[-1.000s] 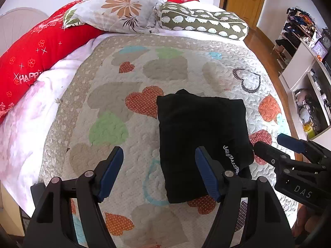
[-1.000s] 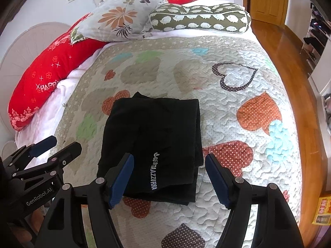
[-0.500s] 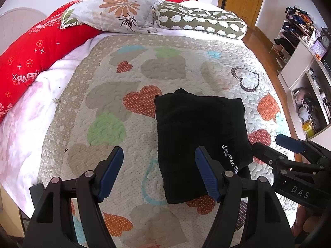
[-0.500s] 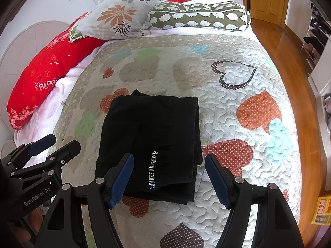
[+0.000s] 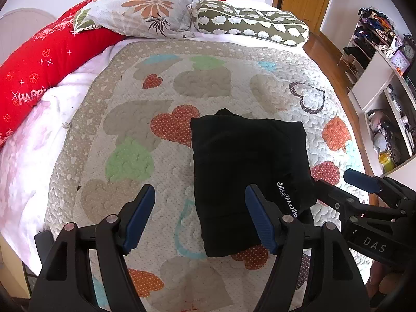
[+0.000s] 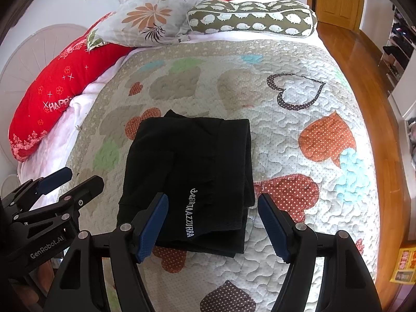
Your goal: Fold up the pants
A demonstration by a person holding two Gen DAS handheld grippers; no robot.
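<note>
Your black pants (image 5: 249, 171) lie folded into a compact, roughly square bundle on the quilt (image 5: 202, 78), set toward the foot of the bed, white lettering showing on the top layer at the bundle's near edge. The folding looks finished, or nearly so: layers are stacked, edges mostly line up, though one small corner pokes out past the far edge of the pants and the lower layers peek out along the near edge. At most a tidy-up of those edges seems left.

Your left gripper (image 5: 200, 218) hangs above the bed with its jaws spread and nothing between them; one blue pad sits over the near left corner of the pants, the other over bare quilt to the left of them. Your right gripper (image 6: 212, 225) hovers likewise released and empty, straddling the near right corner of the pants.

The count: one pair of pants, two grippers, one quilt. Beyond the far edge of the pants, at the head of the bed, are a floral pillow (image 6: 153, 18), a green hedgehog-print bolster (image 6: 252, 19) and red bedding (image 6: 59, 83) running down the left side; whether the red is one piece or two you cannot tell from here.
</note>
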